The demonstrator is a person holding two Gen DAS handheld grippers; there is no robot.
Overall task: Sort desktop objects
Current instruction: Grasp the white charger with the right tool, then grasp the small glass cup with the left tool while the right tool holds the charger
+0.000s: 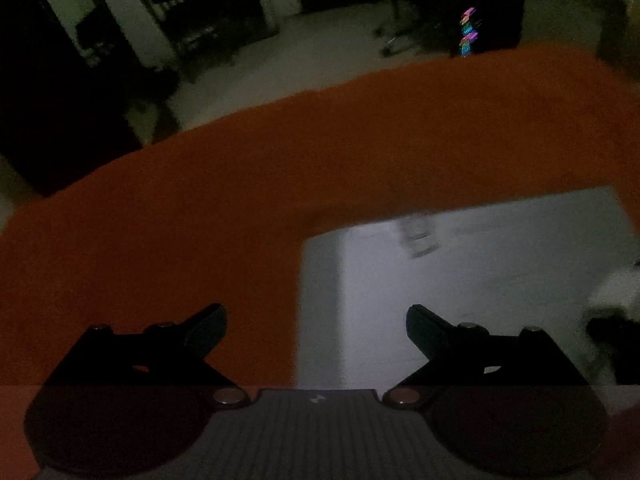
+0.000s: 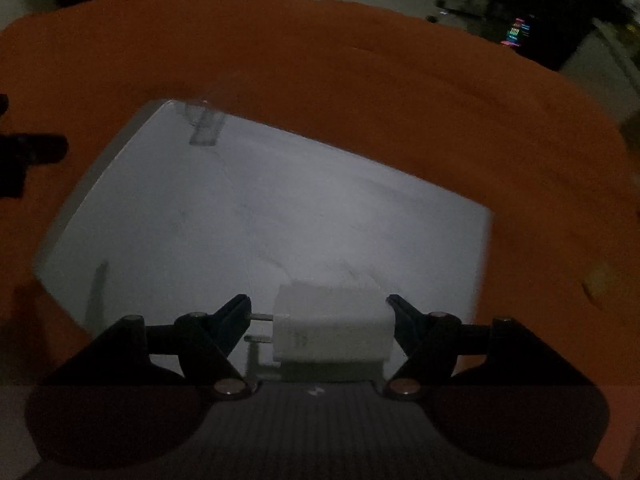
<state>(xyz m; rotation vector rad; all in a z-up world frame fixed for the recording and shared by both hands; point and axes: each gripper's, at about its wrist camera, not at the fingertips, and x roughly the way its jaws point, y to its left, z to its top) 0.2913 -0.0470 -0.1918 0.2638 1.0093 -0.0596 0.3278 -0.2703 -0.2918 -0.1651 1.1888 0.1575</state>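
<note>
A white charger (image 2: 332, 330) lies on a white sheet (image 2: 240, 208), its two metal prongs pointing left. My right gripper (image 2: 320, 306) spans it end to end: the left fingertip meets the upper prong and the right fingertip touches the body's right side. My left gripper (image 1: 316, 320) hangs open over the sheet's left edge (image 1: 480, 280) and the orange cloth (image 1: 200, 208), with nothing between its fingers. A small clear object (image 1: 418, 236) (image 2: 204, 128), blurred, rests near the sheet's far edge.
The orange cloth (image 2: 360, 80) covers the table around the sheet. A dark shape (image 2: 28, 152) pokes in at the left edge of the right wrist view. A pale blurred form (image 1: 612, 292) shows at the right of the left wrist view. The room is dim.
</note>
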